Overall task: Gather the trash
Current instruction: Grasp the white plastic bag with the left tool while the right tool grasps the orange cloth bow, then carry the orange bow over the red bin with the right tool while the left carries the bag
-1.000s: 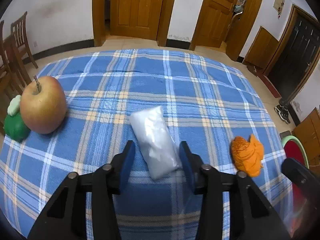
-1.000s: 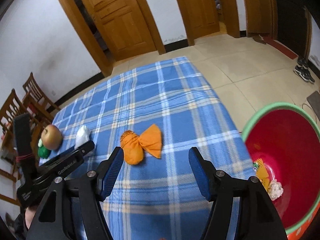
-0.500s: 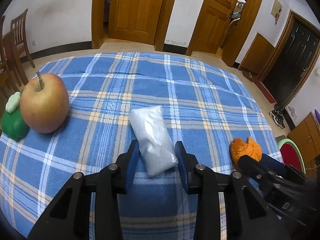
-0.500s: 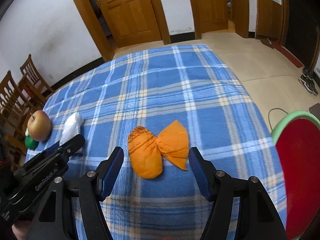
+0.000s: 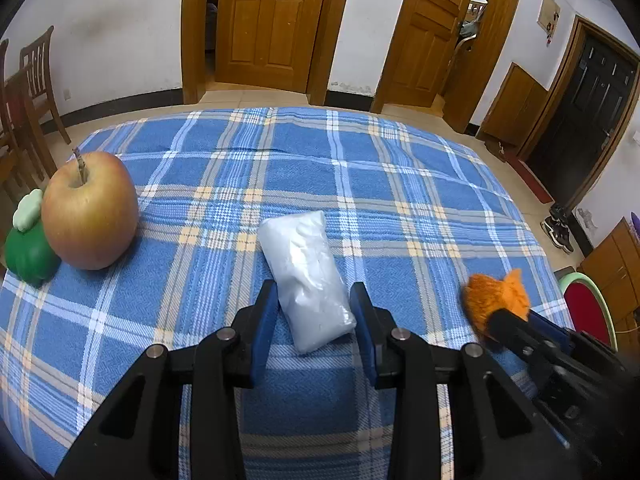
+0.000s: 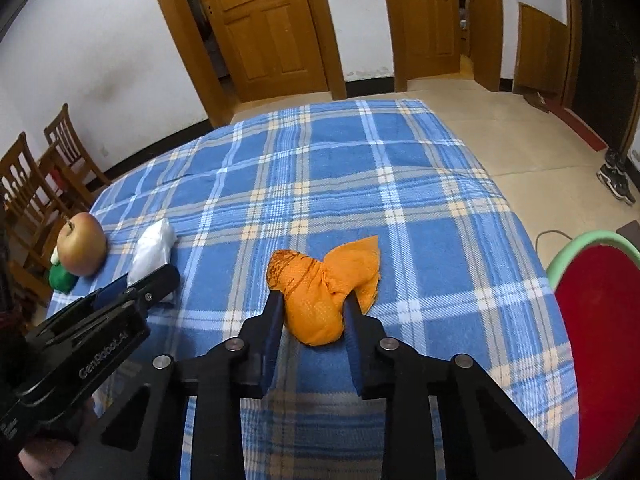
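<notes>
Only a slice of the red basin with its green rim shows, cut off at the frame edge beside the table. "GenRobot.AI" reads on your left gripper, whose fingers clamp the white packet on the plaid cloth. Your right gripper has just been closing and now pinches the orange net bag; from the left wrist that bag is blurred.

Blue plaid table: apple, green toy, white packet, orange wrapper.
</notes>
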`<state>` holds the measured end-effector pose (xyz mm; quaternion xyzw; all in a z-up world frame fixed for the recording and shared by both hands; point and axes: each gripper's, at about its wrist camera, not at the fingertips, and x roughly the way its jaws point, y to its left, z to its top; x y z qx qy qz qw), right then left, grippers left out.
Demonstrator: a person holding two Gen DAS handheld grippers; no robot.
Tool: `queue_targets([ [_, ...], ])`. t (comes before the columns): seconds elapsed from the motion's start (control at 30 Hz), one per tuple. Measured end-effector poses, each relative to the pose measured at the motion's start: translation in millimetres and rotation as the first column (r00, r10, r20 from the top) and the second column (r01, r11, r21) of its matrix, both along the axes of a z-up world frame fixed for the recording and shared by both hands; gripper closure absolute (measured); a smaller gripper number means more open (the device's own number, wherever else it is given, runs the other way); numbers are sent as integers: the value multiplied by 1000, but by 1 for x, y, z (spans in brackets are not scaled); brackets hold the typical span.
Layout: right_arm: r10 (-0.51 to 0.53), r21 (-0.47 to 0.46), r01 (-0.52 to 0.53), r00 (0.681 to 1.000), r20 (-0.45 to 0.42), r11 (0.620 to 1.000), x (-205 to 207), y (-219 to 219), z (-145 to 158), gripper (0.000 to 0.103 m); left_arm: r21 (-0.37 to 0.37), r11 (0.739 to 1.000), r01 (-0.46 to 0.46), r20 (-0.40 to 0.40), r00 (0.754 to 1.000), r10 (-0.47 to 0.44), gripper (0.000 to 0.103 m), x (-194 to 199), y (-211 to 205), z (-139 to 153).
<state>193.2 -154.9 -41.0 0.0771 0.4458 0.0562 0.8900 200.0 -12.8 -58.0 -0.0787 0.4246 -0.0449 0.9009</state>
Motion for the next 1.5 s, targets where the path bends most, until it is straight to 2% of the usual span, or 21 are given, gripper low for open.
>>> queue_targets([
  [0.27,-76,25,75,996,47,997,-40,-29,23,75,-22,999,23,13,1000,-23,66,-6,-4,6],
  [0.43,-156,78,152,987,48,985,-71,-60,32,75,-28,997,65,29,998,-64,66,-12,-16,14],
  [0.77,-284,84,278,957,64,957,-123,-109,43,75,-10,985,170,81,982,-169,66,-39,-56,43],
  [1.1,-398,128,391,917,32,911,-157,-167,33,75,-17,953,303,94,949,-300,66,-75,-111,64],
  [1.33,-453,157,445,891,16,882,-167,-199,22,73,-22,922,386,59,921,-385,66,-88,-151,62],
  [1.5,-461,169,454,887,3,875,-168,-218,14,69,-7,903,430,32,902,-430,66,-95,-179,55],
])
